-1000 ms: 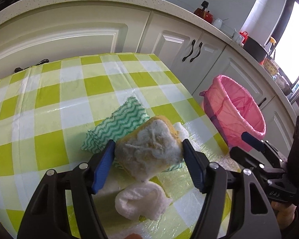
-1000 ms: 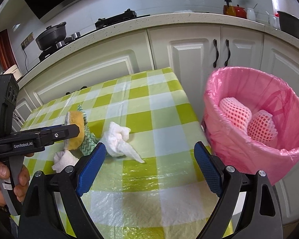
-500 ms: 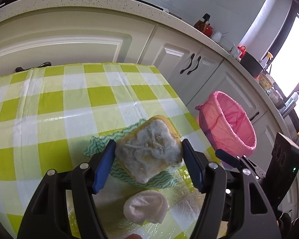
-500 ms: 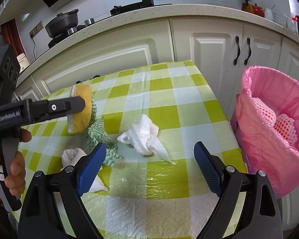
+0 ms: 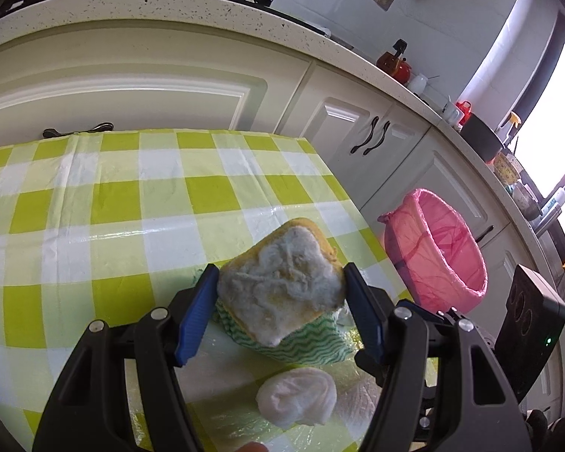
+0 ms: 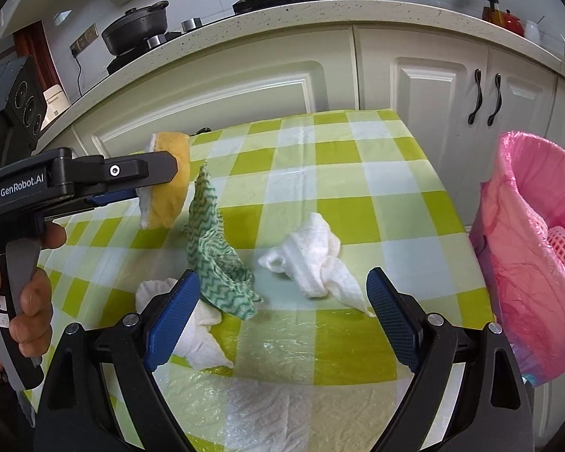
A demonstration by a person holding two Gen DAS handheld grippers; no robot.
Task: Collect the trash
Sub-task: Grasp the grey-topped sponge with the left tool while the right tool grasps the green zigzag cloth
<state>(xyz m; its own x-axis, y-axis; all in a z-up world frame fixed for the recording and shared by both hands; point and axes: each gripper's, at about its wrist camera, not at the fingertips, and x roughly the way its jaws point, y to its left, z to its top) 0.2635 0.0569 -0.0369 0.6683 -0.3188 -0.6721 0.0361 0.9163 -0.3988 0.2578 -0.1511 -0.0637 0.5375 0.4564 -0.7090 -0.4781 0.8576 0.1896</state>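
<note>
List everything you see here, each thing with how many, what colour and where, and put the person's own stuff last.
sponge: one, yellow with a white face, lifted above the table in the left gripper
cloth: one, green and white zigzag, hanging from under the sponge down to the table
tissues: two white wads, one mid-table, one at the near left
table: one, green and white checked cover
bin: one, pink liner, right of the table, pink foam nets inside
cabinets: cream, behind the table
pot: one, black, on the stove
kettle: one, red, on the counter
left gripper: black, blue fingers, shut on the sponge
right gripper: black, blue fingers, open over the table
hand: one, holding the left gripper's handle
</note>
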